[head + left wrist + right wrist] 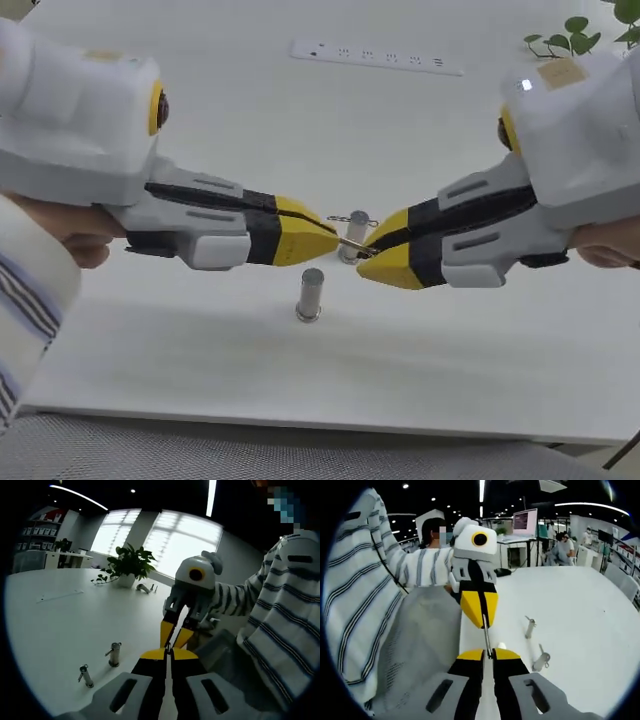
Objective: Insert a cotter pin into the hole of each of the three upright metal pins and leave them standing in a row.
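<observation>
the short upright grey metal pin (310,294) nearest the front edge of the tabletop looks bare in the head view. so the step, i judge, is passing the thin silver cotter pin (352,243) to one gripper: release one side only, keep the wire level, then line it up with that pin's hole. just beyond, the left gripper (335,239) and right gripper (367,251) meet tip to tip, both clenched on the cotter pin's opposite ends. close behind them stands a second upright metal pin (358,226), with a wire loop at its top.
</observation>
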Motion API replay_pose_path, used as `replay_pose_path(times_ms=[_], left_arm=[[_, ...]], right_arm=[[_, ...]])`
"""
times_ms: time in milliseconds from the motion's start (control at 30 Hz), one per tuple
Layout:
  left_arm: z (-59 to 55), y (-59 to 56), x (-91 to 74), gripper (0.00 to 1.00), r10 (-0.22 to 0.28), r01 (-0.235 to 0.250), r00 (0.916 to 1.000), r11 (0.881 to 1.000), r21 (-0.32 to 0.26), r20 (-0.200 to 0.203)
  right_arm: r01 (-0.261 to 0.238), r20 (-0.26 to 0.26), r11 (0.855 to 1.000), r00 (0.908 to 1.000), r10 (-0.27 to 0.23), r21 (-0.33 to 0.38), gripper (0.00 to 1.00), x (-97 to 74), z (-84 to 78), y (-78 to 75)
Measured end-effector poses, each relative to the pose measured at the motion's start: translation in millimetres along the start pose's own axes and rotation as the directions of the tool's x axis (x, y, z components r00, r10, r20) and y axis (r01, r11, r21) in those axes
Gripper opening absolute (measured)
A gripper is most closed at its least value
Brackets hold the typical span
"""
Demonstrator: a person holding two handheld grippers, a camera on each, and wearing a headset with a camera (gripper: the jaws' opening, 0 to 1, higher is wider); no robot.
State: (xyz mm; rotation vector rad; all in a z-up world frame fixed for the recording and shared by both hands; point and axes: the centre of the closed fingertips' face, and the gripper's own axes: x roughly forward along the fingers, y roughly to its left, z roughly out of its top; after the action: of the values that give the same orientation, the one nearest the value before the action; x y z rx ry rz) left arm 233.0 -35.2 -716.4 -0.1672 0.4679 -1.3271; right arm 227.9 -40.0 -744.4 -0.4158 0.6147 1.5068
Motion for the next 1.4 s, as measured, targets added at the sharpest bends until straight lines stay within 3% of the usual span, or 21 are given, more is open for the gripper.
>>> replay_pose_path(times_ms=[333, 433, 533, 800, 867, 900, 1100, 1200, 1267, 1400], left_arm=[[-3.2, -1.4, -0.3, 0.00, -0.009, 0.009, 0.9999, 1.000, 0.007, 0.014], [-5.6, -2.8, -0.1, 0.00, -0.018, 0.018, 0.9998, 0.999, 0.032, 0.008], [-9.9, -3.0, 3.1, 0.00, -0.026, 0.026, 0.9996, 0.999, 0.030, -0.010], [-16.0, -3.4, 4.0, 0.01, -0.043, 0.045, 0.9986, 0.995, 0.086, -0.029], [-19.6, -2.1, 4.4, 0.01, -0.043, 0.047, 0.9980, 0.995, 0.090, -0.046], [-23.9, 1.1, 4.4, 0.01, -0.030, 0.034, 0.9972, 0.997, 0.065, -0.068], [-23.7, 4.1, 3.6, 0.02, -0.024, 0.028, 0.9981, 0.996, 0.079, -0.057], [-29.4, 10.8, 3.6, 0.02, -0.006, 0.010, 0.9975, 0.998, 0.057, -0.071], [-34.0, 13.7, 2.3, 0.02, 0.005, 0.002, 0.9964, 0.997, 0.077, -0.084], [-34.7, 21.7, -1.5, 0.12, 0.036, -0.030, 0.9971, 0.996, 0.085, -0.068]], right_arm=[[-0.024, 0.007, 1.000, 0.9997, 0.024, 0.007, 0.06, 0.0, -1.0, 3.8], [-0.029, 0.011, 1.000, 0.9995, 0.029, 0.006, 0.05, -1.3, -0.3, 6.1], [-0.034, -0.002, 0.998, 0.9994, 0.034, 0.053, 0.05, -1.2, -1.6, 8.8], [-0.051, -0.016, 0.998, 0.9985, 0.052, 0.045, 0.04, -1.5, -5.0, 12.1], [-0.055, -0.018, 0.996, 0.9982, 0.056, 0.065, 0.04, -1.6, -5.4, 13.1], [-0.070, -0.011, 0.993, 0.9974, 0.071, 0.093, 0.04, -1.4, -4.4, 15.6], [-0.059, -0.019, 0.995, 0.9980, 0.061, 0.081, 0.04, -0.7, -5.9, 12.9], [-0.053, -0.019, 0.995, 0.9983, 0.054, 0.084, 0.04, 0.1, -6.7, 11.3], [-0.042, -0.017, 0.995, 0.9989, 0.043, 0.085, 0.04, 0.1, -6.5, 9.9], [-0.019, -0.021, 0.996, 0.9995, 0.021, 0.082, 0.04, -0.5, -8.3, 6.7]])
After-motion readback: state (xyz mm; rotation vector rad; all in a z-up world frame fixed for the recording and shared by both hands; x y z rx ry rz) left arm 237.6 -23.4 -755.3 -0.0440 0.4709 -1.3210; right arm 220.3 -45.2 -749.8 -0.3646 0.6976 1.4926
